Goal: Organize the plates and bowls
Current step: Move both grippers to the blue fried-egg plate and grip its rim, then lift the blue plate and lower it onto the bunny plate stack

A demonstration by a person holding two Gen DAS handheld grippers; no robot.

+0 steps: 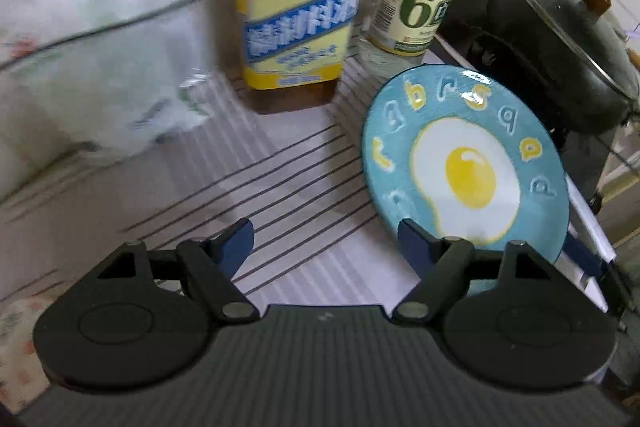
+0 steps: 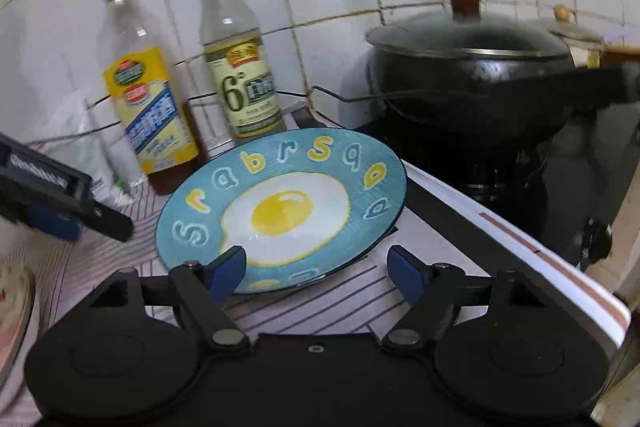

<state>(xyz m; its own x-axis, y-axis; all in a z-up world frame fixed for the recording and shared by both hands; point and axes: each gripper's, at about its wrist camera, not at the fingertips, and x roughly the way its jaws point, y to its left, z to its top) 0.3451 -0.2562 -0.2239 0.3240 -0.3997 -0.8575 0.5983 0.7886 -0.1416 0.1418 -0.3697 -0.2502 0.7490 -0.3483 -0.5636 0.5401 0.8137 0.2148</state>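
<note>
A blue plate with a fried-egg picture and letters lies on the striped cloth point(image 2: 320, 303); it shows in the left wrist view point(image 1: 464, 163) and in the right wrist view point(image 2: 280, 203). My left gripper point(image 1: 326, 243) is open and empty, just left of the plate, its right finger over the plate's near rim. My right gripper point(image 2: 316, 273) is open and empty at the plate's near edge, its left finger over the rim. The left gripper's body also shows in the right wrist view point(image 2: 60, 203), left of the plate.
Two bottles stand behind the plate: one with a yellow label point(image 2: 148, 99) and one marked 6° point(image 2: 244, 67). A black lidded wok point(image 2: 472, 67) sits on a stove at the right. A white plastic bag point(image 1: 100, 87) lies at the left. Another dish's rim point(image 2: 16, 307) shows far left.
</note>
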